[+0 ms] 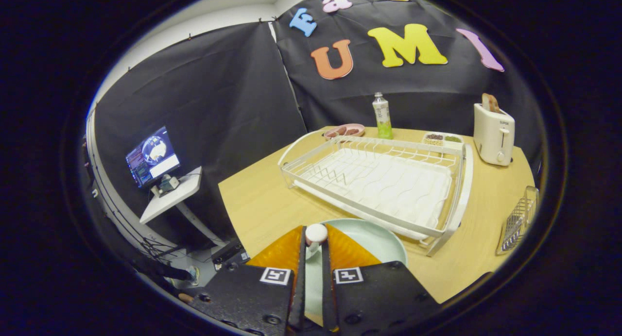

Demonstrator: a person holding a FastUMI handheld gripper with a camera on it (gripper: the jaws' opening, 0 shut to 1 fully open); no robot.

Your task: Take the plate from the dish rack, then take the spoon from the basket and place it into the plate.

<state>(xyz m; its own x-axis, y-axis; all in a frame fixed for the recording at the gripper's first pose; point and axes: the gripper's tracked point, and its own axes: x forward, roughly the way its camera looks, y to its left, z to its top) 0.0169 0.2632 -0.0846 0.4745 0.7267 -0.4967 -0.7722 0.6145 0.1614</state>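
A pale green plate (376,240) lies flat on the wooden table (257,205), just in front of the white dish rack (454,210), whose slots hold nothing. My gripper (315,246) hovers over the near left part of the plate, fingers nearly together. A white spoon (316,232) stands between them; its rounded end sticks up past the fingertips and its lower part is hidden by the fingers. The wire basket (518,221) stands to the right of the rack, near the table's right edge.
Behind the rack stand a green-and-white bottle (382,116), a pink dish (345,130), a compartment tray (442,139) and a white toaster (494,133). Off the table's left edge, a monitor (152,156) sits on a small white stand.
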